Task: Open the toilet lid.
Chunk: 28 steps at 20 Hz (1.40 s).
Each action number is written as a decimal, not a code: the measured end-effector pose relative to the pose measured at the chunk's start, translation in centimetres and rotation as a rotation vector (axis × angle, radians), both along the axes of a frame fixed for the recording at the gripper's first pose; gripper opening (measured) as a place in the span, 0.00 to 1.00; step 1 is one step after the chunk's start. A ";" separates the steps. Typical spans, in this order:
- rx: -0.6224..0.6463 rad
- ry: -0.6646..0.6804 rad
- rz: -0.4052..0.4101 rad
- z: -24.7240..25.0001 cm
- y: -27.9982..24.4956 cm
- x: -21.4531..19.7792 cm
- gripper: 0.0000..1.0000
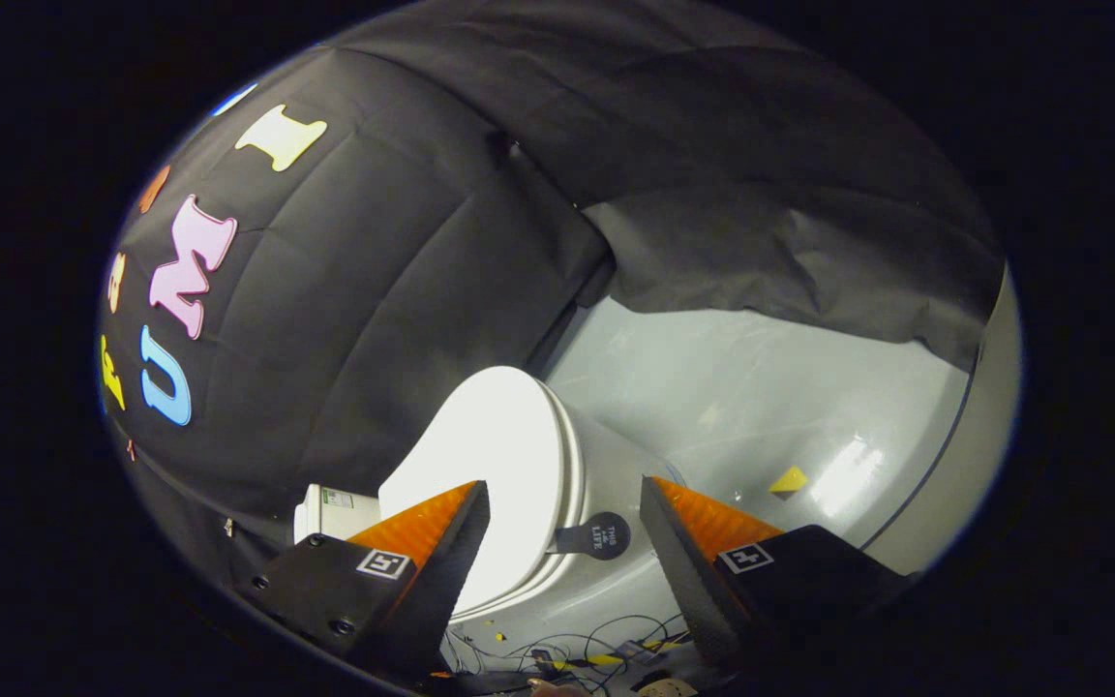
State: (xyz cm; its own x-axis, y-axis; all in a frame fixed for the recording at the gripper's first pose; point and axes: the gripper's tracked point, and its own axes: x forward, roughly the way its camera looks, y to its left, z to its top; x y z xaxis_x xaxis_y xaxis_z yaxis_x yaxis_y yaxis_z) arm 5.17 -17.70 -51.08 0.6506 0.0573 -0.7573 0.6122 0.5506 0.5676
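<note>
A white toilet stands on the grey floor, and the view is rolled so it appears tipped on its side. Its lid [490, 455] lies shut on the bowl [606, 474]. A dark round tab [598, 535] sticks out from the lid's front rim. My gripper [562, 484] is open, with the rim of the lid and the tab showing in the gap between the fingers, a short way ahead of the tips. Nothing is held. One finger [441, 532] overlaps the lid in the view, and the other finger [703, 532] is over the floor beside the bowl.
The toilet's tank [330, 513] backs onto the black cloth wall [354, 319]. Grey floor [761, 387] spreads beyond the bowl, with a small yellow mark [790, 479] on it. Loose cables [577, 649] lie on the floor near the fingers. A pale wall panel [988, 387] bounds the floor's far side.
</note>
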 end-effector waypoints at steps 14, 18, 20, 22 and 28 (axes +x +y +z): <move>0.212 0.078 -0.006 -8.1 3.8 -0.7 0.97; 0.283 0.051 -0.032 -9.0 4.5 0.0 0.75; 0.298 0.047 -0.013 -9.2 4.9 0.2 0.74; 0.289 0.050 -0.010 -9.0 4.6 0.0 0.63; 0.319 0.028 -0.019 -9.6 5.1 0.4 0.42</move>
State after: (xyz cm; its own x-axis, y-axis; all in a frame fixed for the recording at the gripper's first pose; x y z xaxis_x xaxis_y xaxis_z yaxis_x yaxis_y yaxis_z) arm 5.59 -12.63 -60.67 0.6326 0.2834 -0.7208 0.6386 0.3359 0.6924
